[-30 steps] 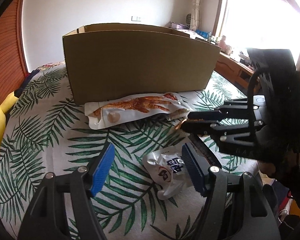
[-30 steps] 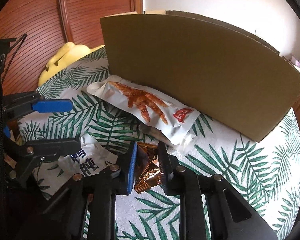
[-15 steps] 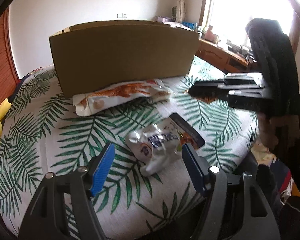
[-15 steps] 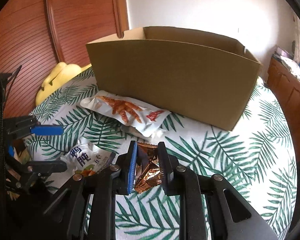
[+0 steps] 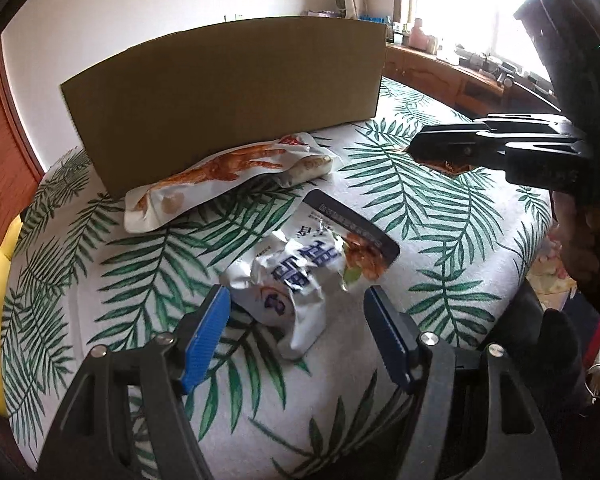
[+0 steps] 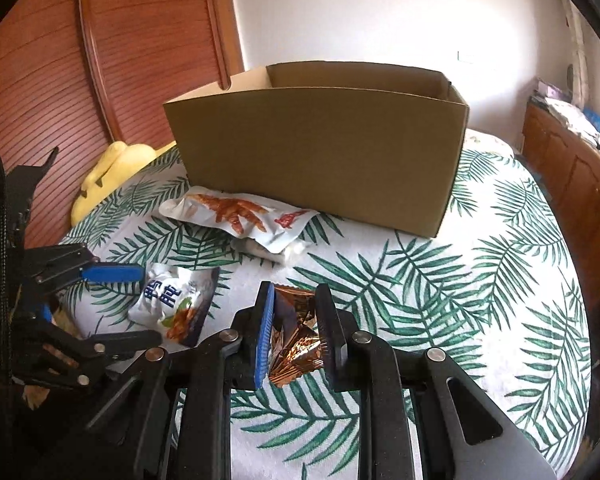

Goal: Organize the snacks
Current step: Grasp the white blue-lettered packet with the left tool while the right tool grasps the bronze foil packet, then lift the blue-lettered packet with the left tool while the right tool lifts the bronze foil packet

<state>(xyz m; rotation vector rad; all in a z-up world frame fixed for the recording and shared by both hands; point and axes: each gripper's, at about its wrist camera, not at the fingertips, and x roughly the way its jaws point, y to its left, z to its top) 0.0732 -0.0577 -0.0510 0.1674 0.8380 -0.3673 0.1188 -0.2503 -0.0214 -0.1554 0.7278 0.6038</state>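
1. Behind the cardboard box (image 6: 320, 152), its floor is hidden from me: the right view catches only the upper inside walls, so I cannot tell whether anything lies in it. From the left view I see just its plain front wall (image 5: 228, 100).
2. Against the box's front wall lies the chicken-feet pouch (image 5: 220, 176), and a smaller pale packet (image 6: 272, 250) peeks out from under that pouch's end, mostly covered and too hidden to read.
3. Nearer to me than the box, my left gripper (image 5: 296, 332) has its blue pads spread wide, with the crumpled white duck snack bag (image 5: 300, 276) lying on the leaf-print cover (image 6: 460, 300) between and just ahead of them; the pads do not touch it.
4. My right gripper (image 6: 294, 336) is clamped on a crinkled copper foil packet (image 6: 296, 340), held up in front of the box; its print is unreadable.
5. Left of the box, a yellow plush (image 6: 108, 172) is partly cut off by the cover's edge.
6. Right of the box, the wooden cabinet (image 6: 572, 184) and the clutter on top are too blurred to name.
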